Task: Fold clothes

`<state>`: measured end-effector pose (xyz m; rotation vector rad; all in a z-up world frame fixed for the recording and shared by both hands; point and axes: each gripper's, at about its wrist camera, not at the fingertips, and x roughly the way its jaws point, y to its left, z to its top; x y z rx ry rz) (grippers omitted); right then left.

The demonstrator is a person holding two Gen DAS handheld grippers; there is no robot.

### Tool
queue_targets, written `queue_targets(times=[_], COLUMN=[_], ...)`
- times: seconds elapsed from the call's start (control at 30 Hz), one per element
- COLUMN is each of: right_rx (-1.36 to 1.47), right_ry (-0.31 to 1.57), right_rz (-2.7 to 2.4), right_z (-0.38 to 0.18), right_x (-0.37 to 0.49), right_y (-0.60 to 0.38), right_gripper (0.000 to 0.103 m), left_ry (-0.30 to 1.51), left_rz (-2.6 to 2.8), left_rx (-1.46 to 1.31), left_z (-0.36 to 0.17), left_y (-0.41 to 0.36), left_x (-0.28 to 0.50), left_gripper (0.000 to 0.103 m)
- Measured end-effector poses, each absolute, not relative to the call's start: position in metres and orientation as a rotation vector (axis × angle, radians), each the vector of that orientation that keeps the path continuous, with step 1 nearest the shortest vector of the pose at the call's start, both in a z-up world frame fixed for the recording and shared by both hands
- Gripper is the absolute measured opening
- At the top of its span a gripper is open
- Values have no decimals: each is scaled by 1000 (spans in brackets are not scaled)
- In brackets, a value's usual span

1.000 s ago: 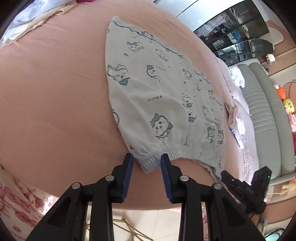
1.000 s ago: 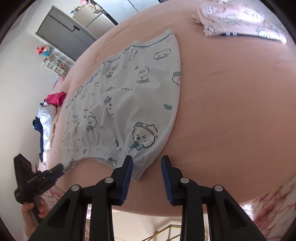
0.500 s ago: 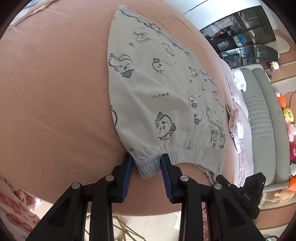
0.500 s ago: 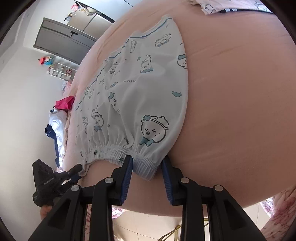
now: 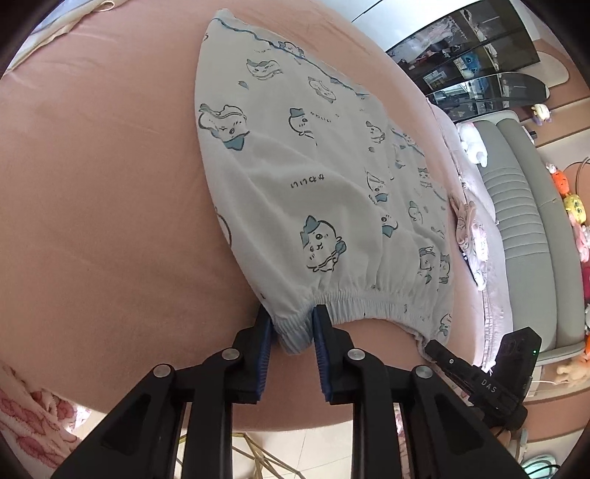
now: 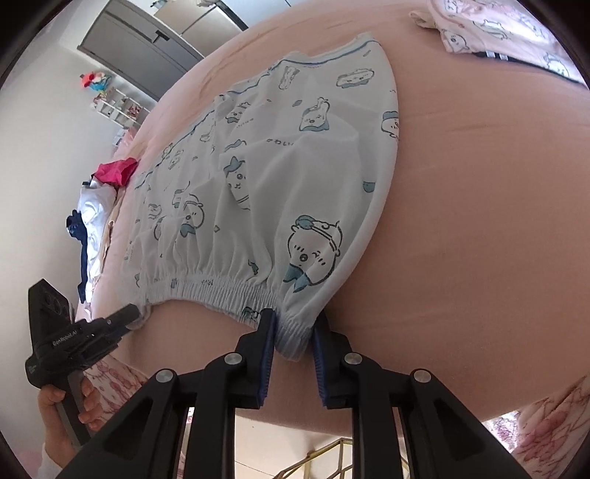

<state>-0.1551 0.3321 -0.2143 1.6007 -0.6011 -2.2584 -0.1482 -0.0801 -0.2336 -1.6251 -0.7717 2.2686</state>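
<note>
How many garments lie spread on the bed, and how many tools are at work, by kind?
Shorts: 1
Pink garment: 1
Tools: 2, the left tool and the right tool
Total: 4
Not counted: the heap at the bed's edge, whose pieces cannot be told apart.

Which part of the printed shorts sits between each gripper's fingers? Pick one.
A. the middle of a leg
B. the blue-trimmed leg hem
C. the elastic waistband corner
C: the left gripper and right gripper each straddle a gathered waistband corner of the shorts.
</note>
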Motion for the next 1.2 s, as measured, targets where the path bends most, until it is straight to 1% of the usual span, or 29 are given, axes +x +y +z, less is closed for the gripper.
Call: queue_targets(times=[0.03, 0.07, 0.1, 0.13, 0.33, 0.5, 0.63, 0.67, 0.7, 0.73, 0.87, 0.97, 1.07, 1.2], right_rx=[1593, 1585, 1577, 1568, 1538, 1569, 1586, 1582, 1573, 1551, 1491, 1506, 1521, 1509], right_ry=[-600, -584, -569, -555, -408, -390, -372, -379, -381, -376, -377, -334, -282, -313], right_rz=[-2259, -2260, -2261, -2263, -2299, -2290, -2291, -2297, -2309, -2337, -2405, -2460, -2499, -2535], right_z=[-213, -211, -209, -207, -185, -193, -194, -191, -186, -180, -161, -160, -160, -160], right_x=[-154, -153, -153, -152, -136, -124, -126, -126, -126, -125, -133, -160, -202, -273], right_y=[333, 332, 332, 331, 328, 327, 328, 331, 335, 341, 366, 384, 392, 393], right_gripper=[18, 17, 13, 9, 8, 8, 14, 16, 22, 25, 30, 31, 31, 31], left_ry=[-747, -722, -700, -686, -650, -664, -672, -653, -610, -562, -382, -260, -111, -101], left_rz=[2280, 2292, 2301, 2306, 2279, 2242, 2219, 2239, 2278, 2318, 2409, 2390, 2379, 2353], left_rx=[-1623, -1620, -1617, -1613, -1628, -1662, -1686, -1683, -1673, -1664, -1633, -1522, -1422, -1365], left_z=[-232, -231, -230, -227, -219, -224, -226, -220, -212, -204, -174, -155, -148, -157], left_y=[-78, -76, -74, -73, -71, -73, -75, -79, -82, -85, -91, -79, -48, 1], left_x=[-149, -149, -149, -147, -134, -128, -123, -122, -120, -118, -123, -147, -200, -293], left_gripper=[19, 16, 13, 12, 11, 9, 13, 16, 19, 20, 28, 33, 34, 34])
